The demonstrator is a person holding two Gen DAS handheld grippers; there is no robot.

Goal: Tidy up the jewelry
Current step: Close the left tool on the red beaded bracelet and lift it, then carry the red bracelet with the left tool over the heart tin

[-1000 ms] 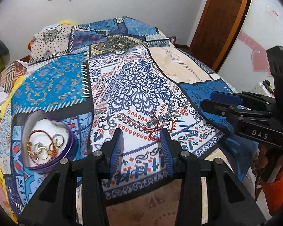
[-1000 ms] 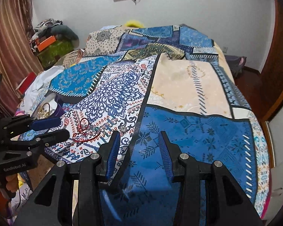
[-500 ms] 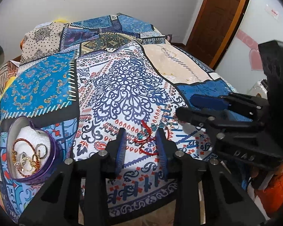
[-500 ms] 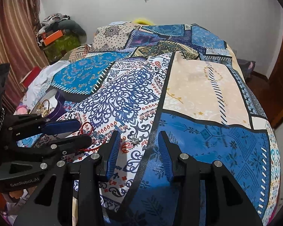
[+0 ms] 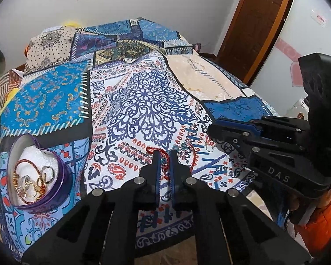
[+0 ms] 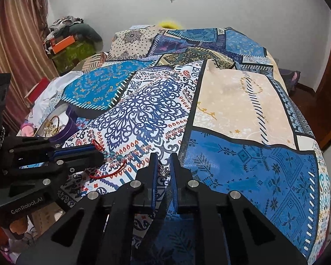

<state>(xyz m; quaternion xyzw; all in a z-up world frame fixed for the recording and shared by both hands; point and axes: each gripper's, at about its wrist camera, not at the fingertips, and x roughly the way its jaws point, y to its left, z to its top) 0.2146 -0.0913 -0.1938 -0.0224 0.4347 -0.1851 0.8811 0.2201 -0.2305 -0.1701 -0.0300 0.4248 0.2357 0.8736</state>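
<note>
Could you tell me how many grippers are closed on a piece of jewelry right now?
2. The left gripper is shut on the red cord bracelet lying on the bedspread; the right gripper pinches a small sparkly piece beside it.

Right gripper: jaws have just been closing and now stand nearly together, clamped on a small sparkling silver ornament above the patchwork bedspread. Left gripper, entering from the left edge, is likewise closed, its fingers pinching a red cord necklace with teal beads that trails onto the bedspread. A purple jewelry box holding gold pieces sits behind it. Striped curtain at left.
</note>
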